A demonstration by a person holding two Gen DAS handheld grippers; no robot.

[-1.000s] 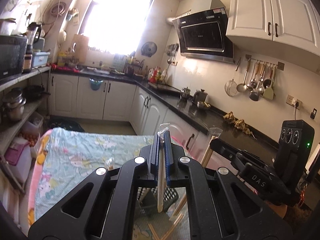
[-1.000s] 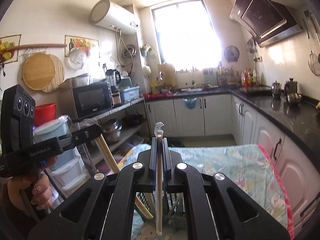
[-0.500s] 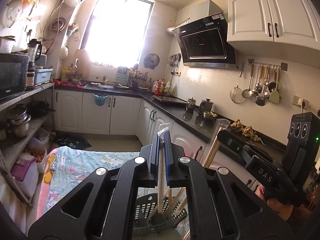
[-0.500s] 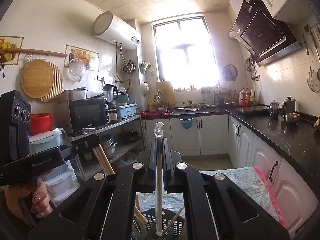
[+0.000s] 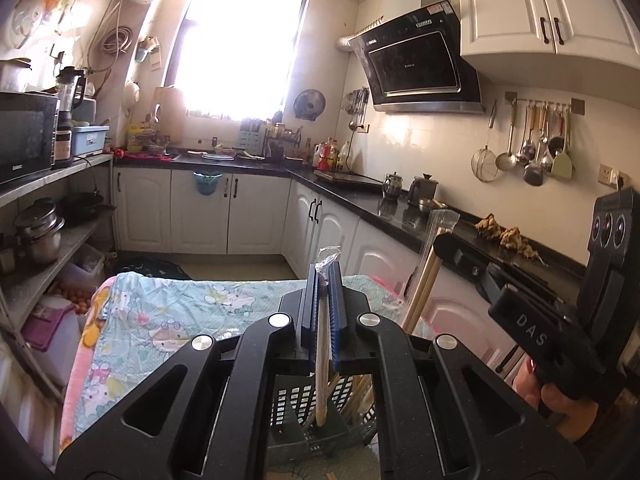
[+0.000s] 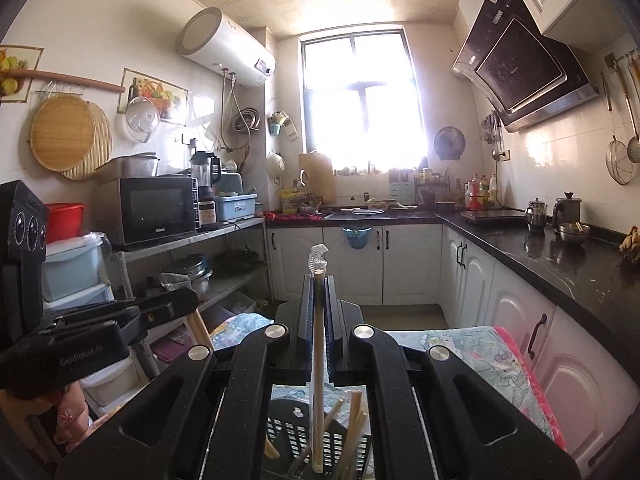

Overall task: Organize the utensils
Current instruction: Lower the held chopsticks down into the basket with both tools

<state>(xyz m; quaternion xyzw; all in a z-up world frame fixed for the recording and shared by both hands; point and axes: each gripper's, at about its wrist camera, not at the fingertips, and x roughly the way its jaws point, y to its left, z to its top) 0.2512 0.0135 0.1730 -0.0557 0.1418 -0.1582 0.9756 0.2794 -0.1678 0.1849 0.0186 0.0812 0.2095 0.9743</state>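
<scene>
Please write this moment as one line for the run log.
left gripper: jaws shut on wrapped chopsticks | right gripper: jaws shut on wrapped chopsticks | both above dark utensil basket | release: not yet

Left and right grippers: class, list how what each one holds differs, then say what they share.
The left gripper holds its wrapped chopsticks upright, tip inside the basket. The right gripper's chopsticks also hang upright; seen from the left wrist they look tilted. The left pair's wrapper is crumpled at the top; the right pair's stands taller there. Shared: both grippers are shut on plastic-wrapped wooden chopsticks above one dark basket.
</scene>
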